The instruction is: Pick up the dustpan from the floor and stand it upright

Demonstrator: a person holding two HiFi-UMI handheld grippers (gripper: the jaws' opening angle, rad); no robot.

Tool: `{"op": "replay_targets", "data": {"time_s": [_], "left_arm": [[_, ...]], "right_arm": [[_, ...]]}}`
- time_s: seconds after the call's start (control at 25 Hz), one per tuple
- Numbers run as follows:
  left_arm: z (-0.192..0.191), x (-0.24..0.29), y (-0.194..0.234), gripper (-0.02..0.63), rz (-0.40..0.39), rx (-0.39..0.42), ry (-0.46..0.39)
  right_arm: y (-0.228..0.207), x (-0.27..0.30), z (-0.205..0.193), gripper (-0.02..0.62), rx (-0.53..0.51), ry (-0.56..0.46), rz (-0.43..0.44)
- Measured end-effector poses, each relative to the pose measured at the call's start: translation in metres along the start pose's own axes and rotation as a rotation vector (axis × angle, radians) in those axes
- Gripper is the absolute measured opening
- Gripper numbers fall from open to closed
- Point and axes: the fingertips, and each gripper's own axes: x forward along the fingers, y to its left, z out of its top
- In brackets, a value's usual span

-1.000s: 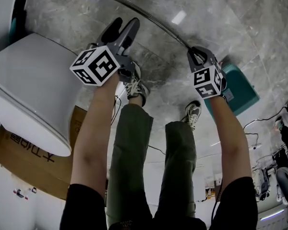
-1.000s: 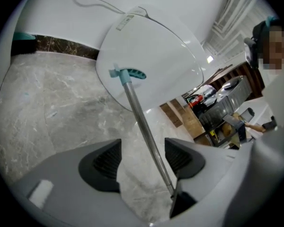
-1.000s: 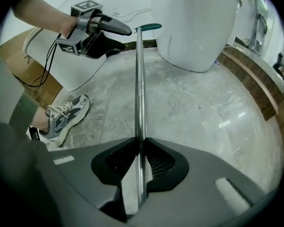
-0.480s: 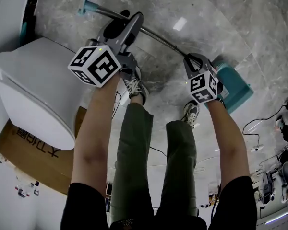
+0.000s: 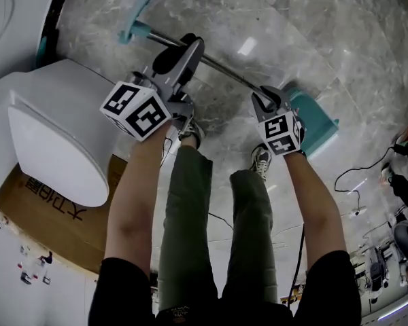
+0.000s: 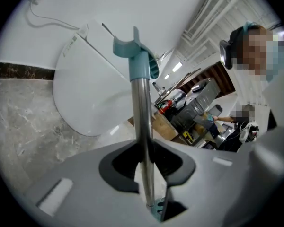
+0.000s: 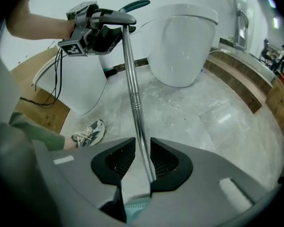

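One pole (image 6: 142, 122) (dustpan's (image 5: 311, 124)) between left gripper's (image 6: 146, 163) just-closing jaws.

Left gripper (image 5: 182, 48) jaws newly closed on the dustpan pole (image 5: 226, 71), right gripper (image 5: 264, 98) lifted with it, teal grip end (image 5: 133, 28) further into view.

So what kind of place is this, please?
Probably a mock bathroom set up in a workshop or lab, not a home: white toilets stand on a grey marble floor, and a cardboard box sits right beside one.
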Motion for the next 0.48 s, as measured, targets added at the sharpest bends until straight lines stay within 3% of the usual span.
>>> {"op": "replay_targets", "data": {"time_s": [0.48], "left_arm": [[0.082,-0.041,-0.045,0.13,0.01,0.122,-0.024]], "right_arm": [[-0.004,-0.132,0.119,0.077,0.1,-0.249,-0.085]]}}
